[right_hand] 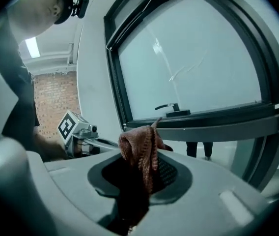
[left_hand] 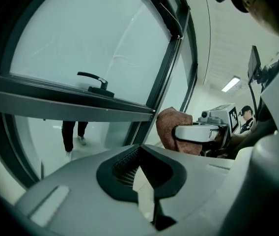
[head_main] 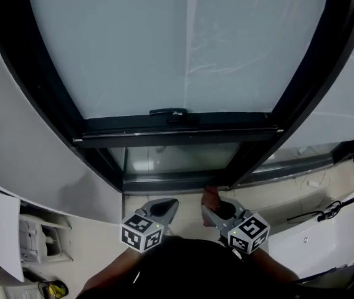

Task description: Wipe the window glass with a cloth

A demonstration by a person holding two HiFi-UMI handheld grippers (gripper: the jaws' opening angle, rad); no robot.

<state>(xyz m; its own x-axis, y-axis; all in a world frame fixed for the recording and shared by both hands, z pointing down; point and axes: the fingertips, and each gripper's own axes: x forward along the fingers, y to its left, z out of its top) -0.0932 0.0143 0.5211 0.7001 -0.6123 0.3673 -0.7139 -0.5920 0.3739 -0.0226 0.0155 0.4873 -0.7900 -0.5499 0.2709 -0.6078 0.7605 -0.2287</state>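
The left gripper (left_hand: 147, 181), jaws together with nothing between them, points up at the pale window glass (left_hand: 80, 43) and its black handle (left_hand: 94, 81), while at right the right gripper (left_hand: 181, 132) clamps a reddish-brown cloth (left_hand: 168, 124) beside the dark frame (left_hand: 161, 77).

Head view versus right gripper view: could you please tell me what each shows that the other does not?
Only the head view shows the black cable at lower right. Only the right gripper view shows a brick wall, a ceiling light and someone's legs beyond the glass. Both show the window handle and the reddish cloth held by the right gripper.
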